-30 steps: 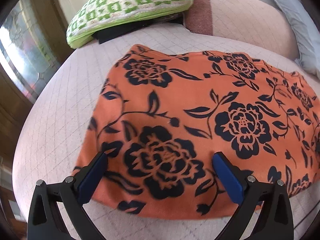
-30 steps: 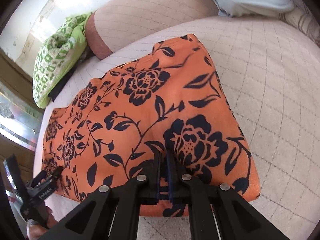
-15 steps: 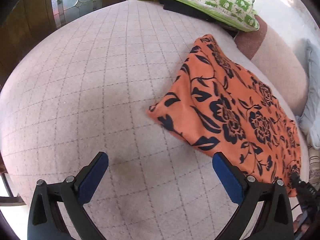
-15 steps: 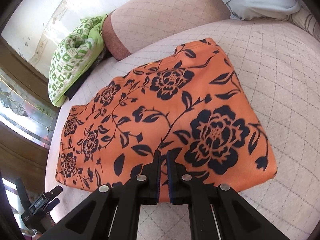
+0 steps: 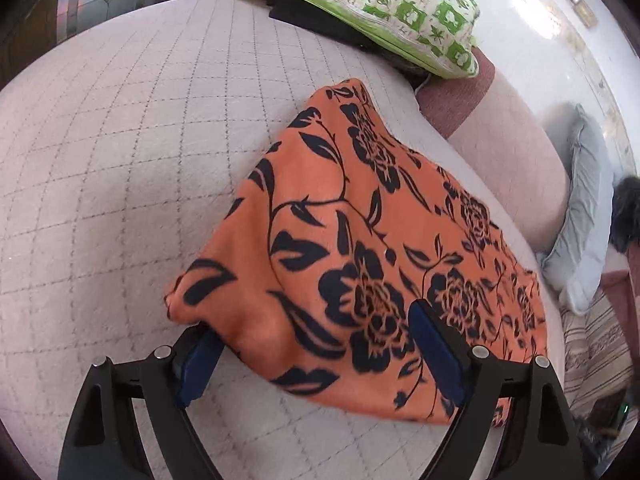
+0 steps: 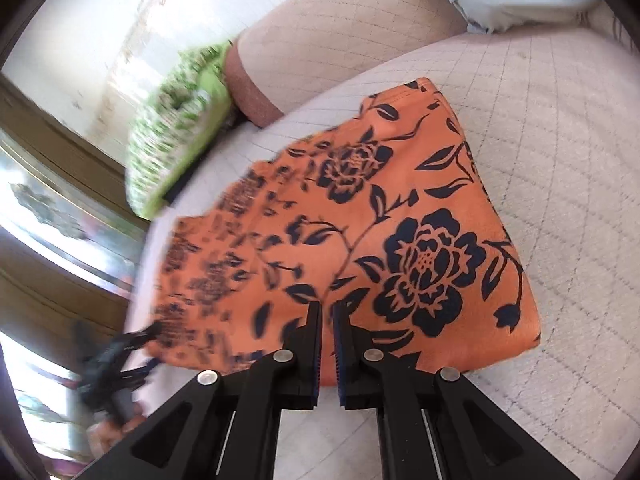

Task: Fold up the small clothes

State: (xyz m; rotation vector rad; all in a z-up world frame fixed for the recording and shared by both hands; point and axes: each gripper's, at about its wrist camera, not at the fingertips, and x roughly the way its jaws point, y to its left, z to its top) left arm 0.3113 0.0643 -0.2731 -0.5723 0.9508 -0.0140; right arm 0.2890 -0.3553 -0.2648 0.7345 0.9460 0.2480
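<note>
Across the middle of both views lies the orange garment, folded, printed with black roses and leaves, resting on a pale quilted bed stitched in a diamond grid. From the left wrist camera it runs from upper centre down to the lower right of the frame, its near corner slightly raised. And the left gripper is right there at that edge: its blue fingers have just been closing a little but stand wide apart, one tucked at the underside of the cloth's lower left corner, the other lying over the top of the print. The fabric sits between them, not yet pinched.

Over on the right wrist view, the right gripper has its fingers drawn almost together, only a thin slit between them, at the garment's near edge in the lower centre; whether any cloth is caught in that slit cannot be told. The left tool shows as a dark blur at the lower left of that frame.

Further out, a green-and-white patterned cushion sits at the top of the left view on something black, a pinkish bolster beside it, and a pale blue pillow at the right edge.
</note>
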